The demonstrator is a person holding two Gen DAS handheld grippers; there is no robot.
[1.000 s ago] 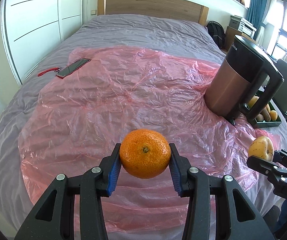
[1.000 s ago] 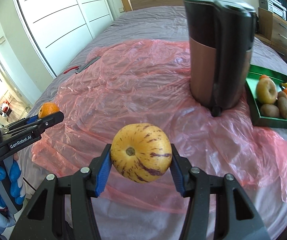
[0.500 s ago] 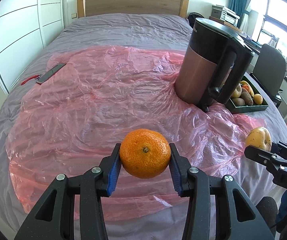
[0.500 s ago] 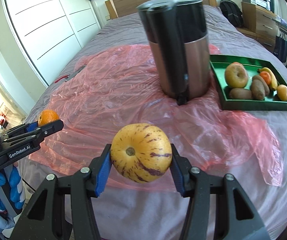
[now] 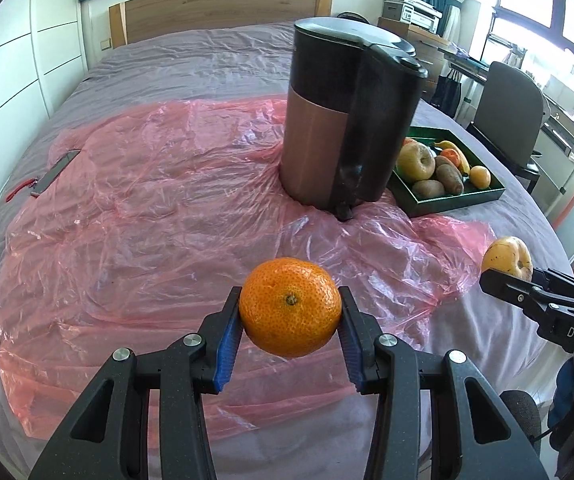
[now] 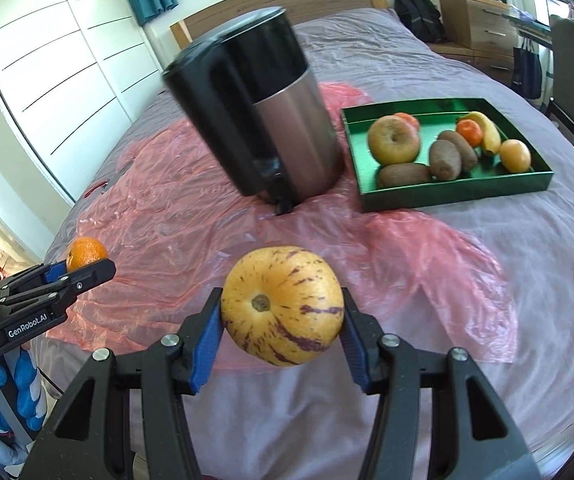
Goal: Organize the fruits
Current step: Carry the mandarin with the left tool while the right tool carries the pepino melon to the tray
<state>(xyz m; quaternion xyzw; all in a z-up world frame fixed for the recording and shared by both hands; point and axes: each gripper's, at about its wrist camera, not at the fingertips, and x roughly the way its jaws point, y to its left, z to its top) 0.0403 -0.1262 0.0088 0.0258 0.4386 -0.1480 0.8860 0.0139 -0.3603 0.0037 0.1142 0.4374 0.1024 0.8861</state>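
Two hand-held grippers clamped: left (image 5: 290, 330) on tangerine (image 5: 290, 306), right (image 6: 283, 330) on striped melon (image 6: 283, 306).

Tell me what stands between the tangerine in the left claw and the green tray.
The kettle stands on the pink plastic sheet, partly in front of the green tray as seen from the left claw holding the tangerine. Going around its right side looks open.

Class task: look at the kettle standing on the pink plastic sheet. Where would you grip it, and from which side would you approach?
Probably by the black handle of the kettle. It runs upright down the side toward the green tray, so come in level from that side, jaws closing across it; the body looks too wide.
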